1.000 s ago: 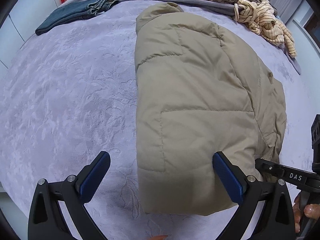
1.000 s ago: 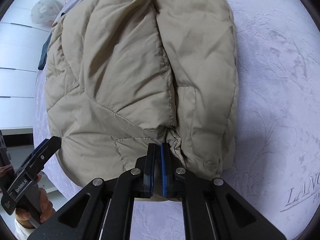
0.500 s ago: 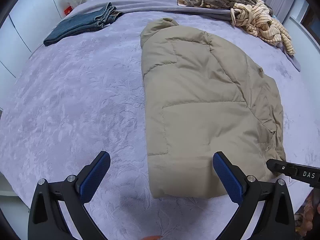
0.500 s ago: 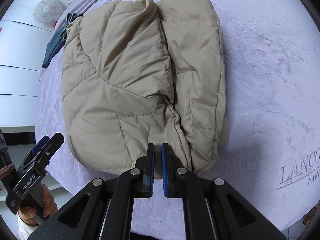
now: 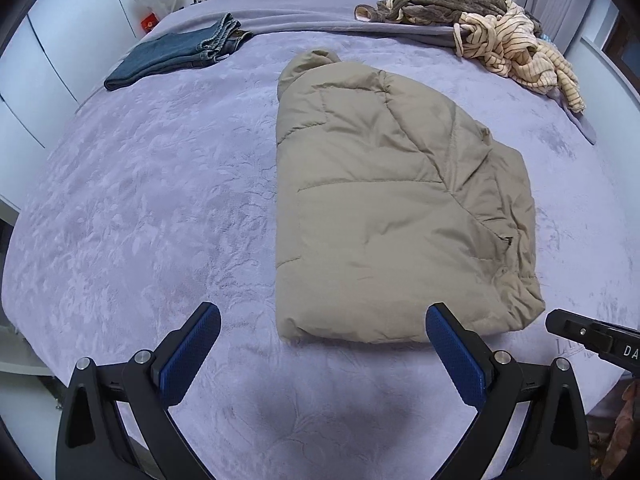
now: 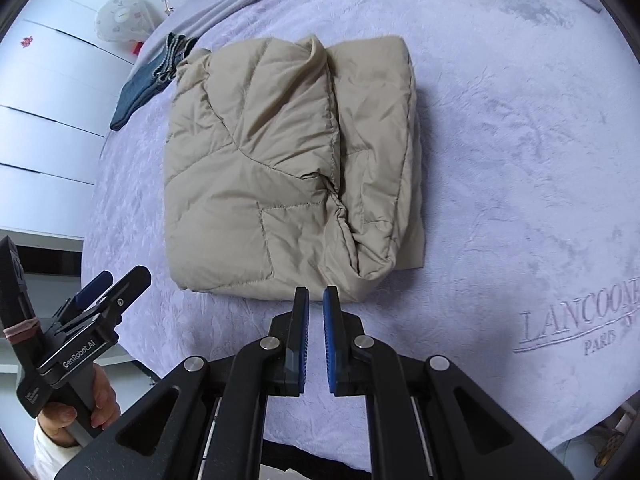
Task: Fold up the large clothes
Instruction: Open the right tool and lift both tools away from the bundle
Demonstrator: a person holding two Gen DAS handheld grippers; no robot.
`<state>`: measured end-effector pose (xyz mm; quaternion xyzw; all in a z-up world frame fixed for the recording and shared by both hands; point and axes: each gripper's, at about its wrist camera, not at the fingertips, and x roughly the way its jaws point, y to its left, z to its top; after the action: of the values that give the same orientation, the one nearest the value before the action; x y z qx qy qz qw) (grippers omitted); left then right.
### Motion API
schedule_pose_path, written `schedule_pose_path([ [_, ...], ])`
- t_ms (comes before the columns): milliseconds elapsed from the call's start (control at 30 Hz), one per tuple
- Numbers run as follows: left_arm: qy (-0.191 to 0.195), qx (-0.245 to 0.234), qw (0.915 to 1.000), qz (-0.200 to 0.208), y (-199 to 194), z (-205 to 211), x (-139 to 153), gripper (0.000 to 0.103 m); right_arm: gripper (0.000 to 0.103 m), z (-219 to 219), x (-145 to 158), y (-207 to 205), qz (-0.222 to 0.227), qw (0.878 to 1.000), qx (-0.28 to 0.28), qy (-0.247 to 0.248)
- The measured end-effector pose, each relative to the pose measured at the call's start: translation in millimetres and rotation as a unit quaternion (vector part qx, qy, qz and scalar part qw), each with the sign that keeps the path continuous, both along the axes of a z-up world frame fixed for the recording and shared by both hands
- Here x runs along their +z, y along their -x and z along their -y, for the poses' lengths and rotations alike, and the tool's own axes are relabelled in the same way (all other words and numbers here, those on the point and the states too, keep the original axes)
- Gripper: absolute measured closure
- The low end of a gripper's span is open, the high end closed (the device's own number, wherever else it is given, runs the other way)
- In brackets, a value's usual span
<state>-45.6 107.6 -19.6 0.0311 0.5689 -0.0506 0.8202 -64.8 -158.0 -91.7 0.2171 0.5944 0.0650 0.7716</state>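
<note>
Left gripper [image 5: 323, 344] fingers spread, empty; right gripper [image 6: 316, 312] fingers parting, empty. Folded jacket [image 5: 392, 216] just ahead: withdraw clear without snagging.

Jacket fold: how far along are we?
Done, by the look of it: the tan jacket lies in a compact folded bundle on the bed. In hand: nothing; the left gripper is open and the right gripper is opening, neither touching it. Left: the crumpled striped top and brown garment near the pillows.

Quilted beige jacket [image 5: 392, 216] of smooth, faintly shiny cloth lies on a plush, embossed lilac blanket [image 5: 140, 200]
</note>
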Motion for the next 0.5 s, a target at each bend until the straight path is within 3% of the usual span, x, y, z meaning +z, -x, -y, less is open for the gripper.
schedule_pose_path([
  [33,0.000,0.001,1.0000,0.004,5,2,5,0.000,0.090,-1,3,0,0.004,1.000,0.002,0.003],
  [100,-0.004,0.004,0.9999,0.010,12,5,12,0.000,0.068,0,12,5,0.013,1.000,0.005,0.011],
  [167,-0.009,0.011,0.9998,0.010,19,6,17,0.000,0.056,0,21,10,0.025,0.999,0.009,0.026],
  [367,-0.005,0.029,0.9995,0.011,45,4,30,0.000,0.056,-8,38,21,0.042,0.998,0.019,0.035],
  [500,-0.008,0.033,0.9994,0.012,60,2,39,0.000,0.049,-6,42,33,0.051,0.998,0.023,0.043],
])
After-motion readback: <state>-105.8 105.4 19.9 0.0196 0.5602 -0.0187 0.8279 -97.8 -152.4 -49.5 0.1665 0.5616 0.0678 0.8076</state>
